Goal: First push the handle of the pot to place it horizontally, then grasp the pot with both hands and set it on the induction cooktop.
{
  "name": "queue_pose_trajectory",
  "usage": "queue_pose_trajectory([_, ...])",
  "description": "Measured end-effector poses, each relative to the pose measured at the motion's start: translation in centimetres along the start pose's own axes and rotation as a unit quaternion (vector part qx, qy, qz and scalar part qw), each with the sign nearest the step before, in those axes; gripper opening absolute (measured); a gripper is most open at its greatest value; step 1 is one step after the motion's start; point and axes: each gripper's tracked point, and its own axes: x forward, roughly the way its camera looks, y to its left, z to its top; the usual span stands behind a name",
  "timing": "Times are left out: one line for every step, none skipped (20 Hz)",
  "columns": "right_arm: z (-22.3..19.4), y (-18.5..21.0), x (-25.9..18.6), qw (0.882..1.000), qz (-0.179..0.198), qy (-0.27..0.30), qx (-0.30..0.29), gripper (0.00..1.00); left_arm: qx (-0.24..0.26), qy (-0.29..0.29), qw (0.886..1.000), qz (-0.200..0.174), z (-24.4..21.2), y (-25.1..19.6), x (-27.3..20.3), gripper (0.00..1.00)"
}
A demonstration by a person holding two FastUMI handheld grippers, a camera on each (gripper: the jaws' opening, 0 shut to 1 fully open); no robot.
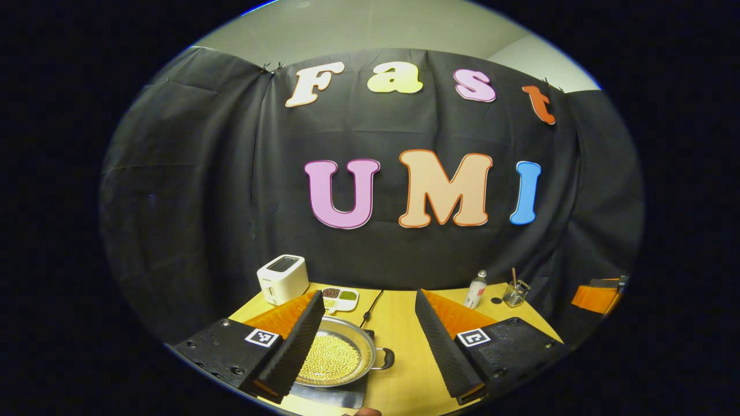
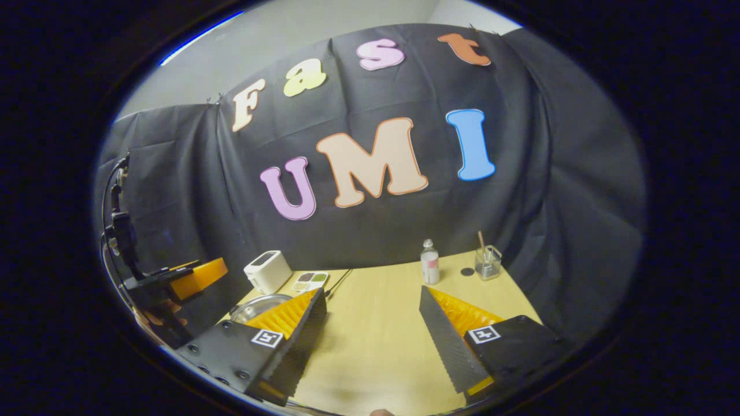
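A shallow steel pot filled with yellow beans sits on a dark induction cooktop in the left gripper view. Its small side handle points right. My left gripper is open above the table, its left finger overlapping the pot's left rim in the picture, with nothing held between the fingers. In the right gripper view, my right gripper is open over bare tabletop; the pot's rim peeks out behind its left finger. The left gripper and the hand holding it appear at the far left there.
On the wooden table stand a white toaster, a small divided dish of grains, a black cable, a small bottle and a glass with a stick. Black cloth walls the back.
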Motion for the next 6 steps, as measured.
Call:
queue_pose_trajectory([1.0, -0.4, -0.6, 1.0, 0.0, -0.011, -0.005, 0.99, 0.002, -0.006, 1.0, 0.0, 0.3, -0.7, -0.5, 0.96])
queue_pose_trajectory([1.8, -0.8, -1.0, 1.0, -0.002, -0.02, -0.011, 0.99, 0.008, -0.013, 1.0, -0.003, 0.6, -1.5, -0.8, 0.96])
queue_pose_trajectory([2.3, -1.1, -1.4, 0.999, 0.0, -0.028, -0.016, 0.99, 0.017, -0.019, 1.0, -0.004, 1.1, -2.2, -1.0, 0.96])
queue_pose_trajectory([2.7, -1.3, -1.8, 0.999, 0.007, -0.031, -0.018, 0.99, 0.027, -0.028, 0.999, -0.005, 1.7, -2.8, -1.3, 0.96])
queue_pose_trajectory([3.1, -1.1, -2.2, 0.999, 0.014, -0.036, -0.016, 0.99, 0.036, -0.038, 0.999, -0.009, 2.2, -3.5, -1.7, 0.96])
queue_pose_trajectory([3.5, -1.3, -2.5, 0.999, 0.021, -0.042, -0.013, 0.93, 0.044, -0.048, 0.998, -0.013, 2.8, -4.2, -2.0, 0.93])
